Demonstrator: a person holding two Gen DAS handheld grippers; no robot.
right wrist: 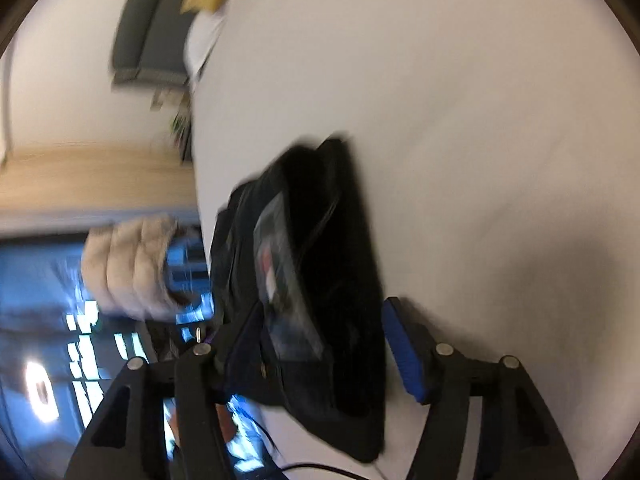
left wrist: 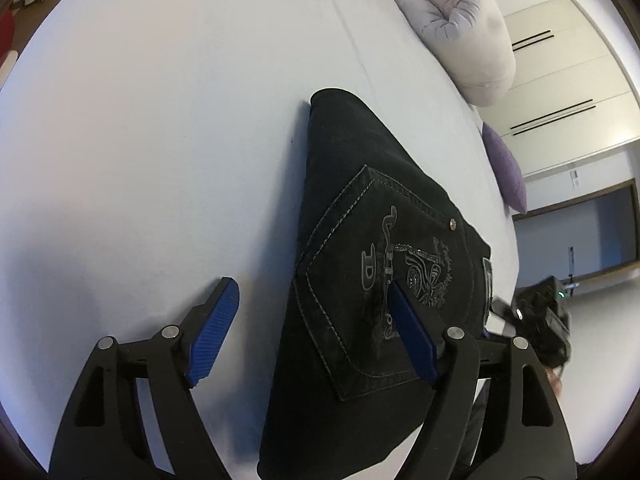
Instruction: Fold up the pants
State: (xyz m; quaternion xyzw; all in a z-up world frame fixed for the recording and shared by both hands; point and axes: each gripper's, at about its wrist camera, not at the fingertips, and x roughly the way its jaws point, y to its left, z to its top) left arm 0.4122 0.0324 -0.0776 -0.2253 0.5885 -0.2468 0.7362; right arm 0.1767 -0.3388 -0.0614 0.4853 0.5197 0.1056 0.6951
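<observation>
where pants (left wrist: 360, 240) lie, pillow (left wrist: 460, 28) (grey) nearby.

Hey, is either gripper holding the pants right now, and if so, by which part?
Neither. The left gripper is open over the folded pants with its pads clear. The right gripper straddles the pants' edge, jaws apart, not pinching.

- The left gripper (left wrist: 308, 320): black plastic linkage arms, round silver pivot screws at the joints, ribbed blue pads (left wrist: 212, 336) on both fingers.
- The right gripper (right wrist: 320, 344): the same black arms, silver screws, blue pads (right wrist: 402, 354); picture blurred.
- A cream quilted sleeve (right wrist: 128, 268) at left.
</observation>
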